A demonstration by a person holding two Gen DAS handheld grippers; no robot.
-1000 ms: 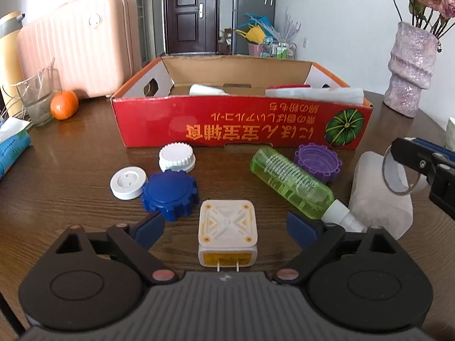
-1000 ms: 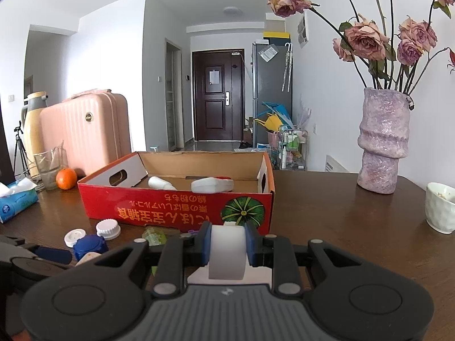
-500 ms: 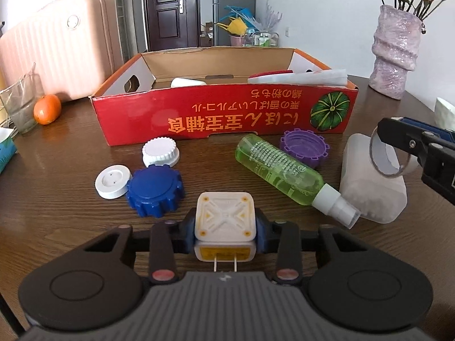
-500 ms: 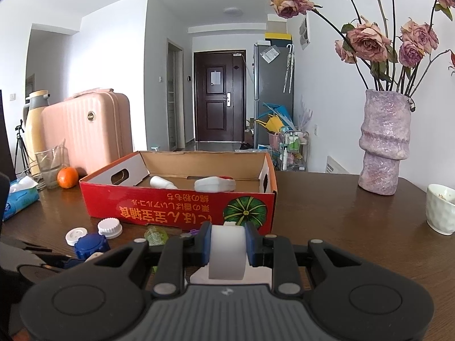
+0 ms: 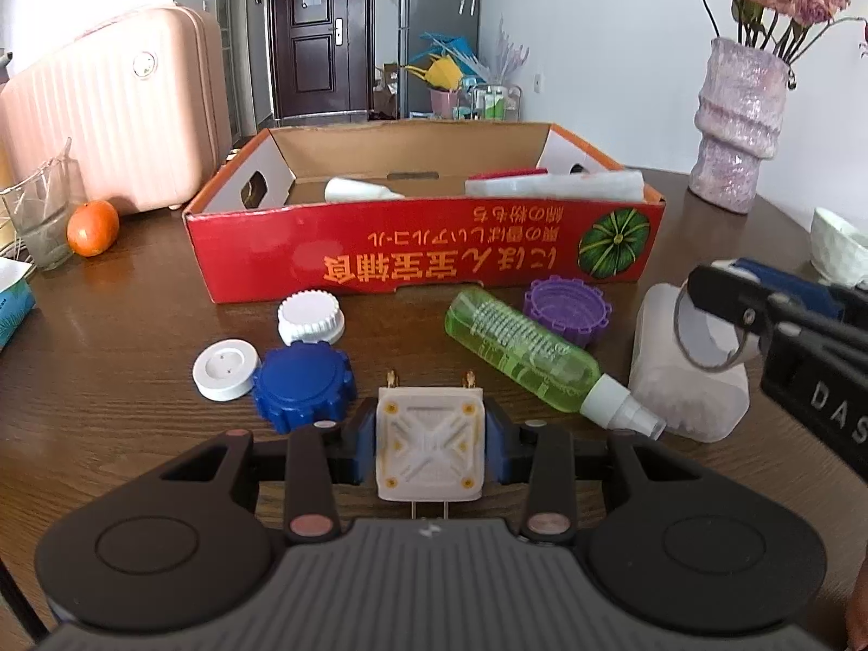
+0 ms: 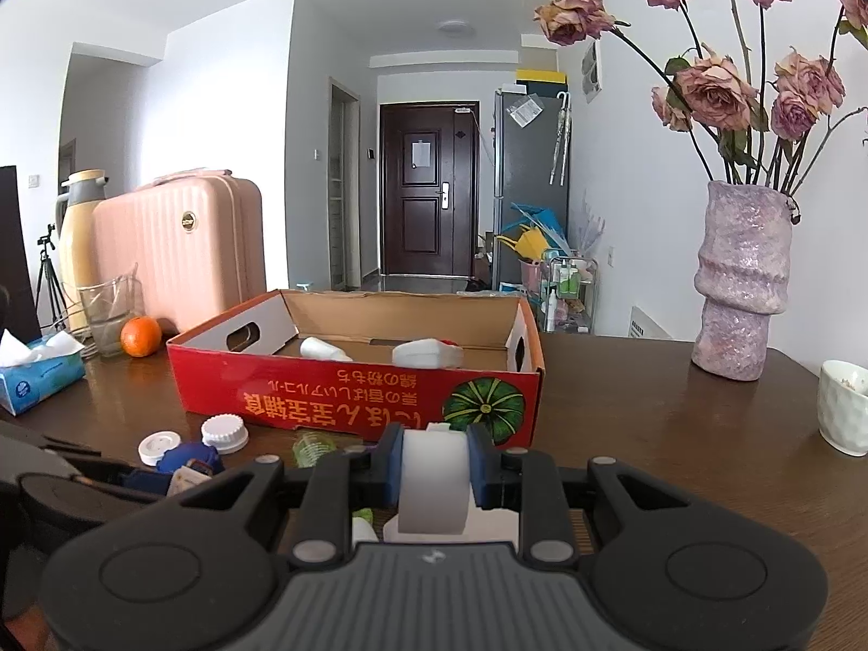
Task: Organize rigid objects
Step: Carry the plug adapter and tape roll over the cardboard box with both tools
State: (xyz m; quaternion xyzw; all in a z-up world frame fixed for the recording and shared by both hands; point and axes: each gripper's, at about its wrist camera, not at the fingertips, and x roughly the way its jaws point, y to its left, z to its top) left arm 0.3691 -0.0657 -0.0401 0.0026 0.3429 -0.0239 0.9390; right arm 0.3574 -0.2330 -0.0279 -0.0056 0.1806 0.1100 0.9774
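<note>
A: What does the left gripper (image 5: 428,442) hold?

B: Its two blue pads are pressed on the sides of a white plug adapter (image 5: 428,442), a square block with yellow dots at the corners. Metal pins show at its far edge and at its near edge. It sits at 6 o'clock from the red cardboard box (image 5: 423,255).

A: And the right gripper (image 6: 434,469)?

B: Its jaws are clamped on the white handle of a translucent jug (image 5: 686,374). In the left wrist view this jug is at 3 o'clock from the adapter, on the wooden table (image 5: 108,380). I cannot tell if the jug is lifted or rests on the table.

A: What else lies in front of the box?

B: A green spray bottle (image 5: 521,347) lies on its side at 1 o'clock from the adapter, with its white nozzle toward the jug. A purple cap (image 5: 567,306) is at the far end of the bottle, close to the box wall. At 10 o'clock from the adapter there is a blue cap (image 5: 304,385), with a flat white disc (image 5: 227,369) touching it at 9 o'clock and a ribbed white cap (image 5: 311,317) at 12 o'clock of it.

A: Is the box empty?

B: No. A white bottle (image 5: 361,190) and a long white object (image 5: 553,184) lie inside it. An orange (image 5: 93,228) is at 9 o'clock from the box, beside a glass (image 5: 40,222).
</note>
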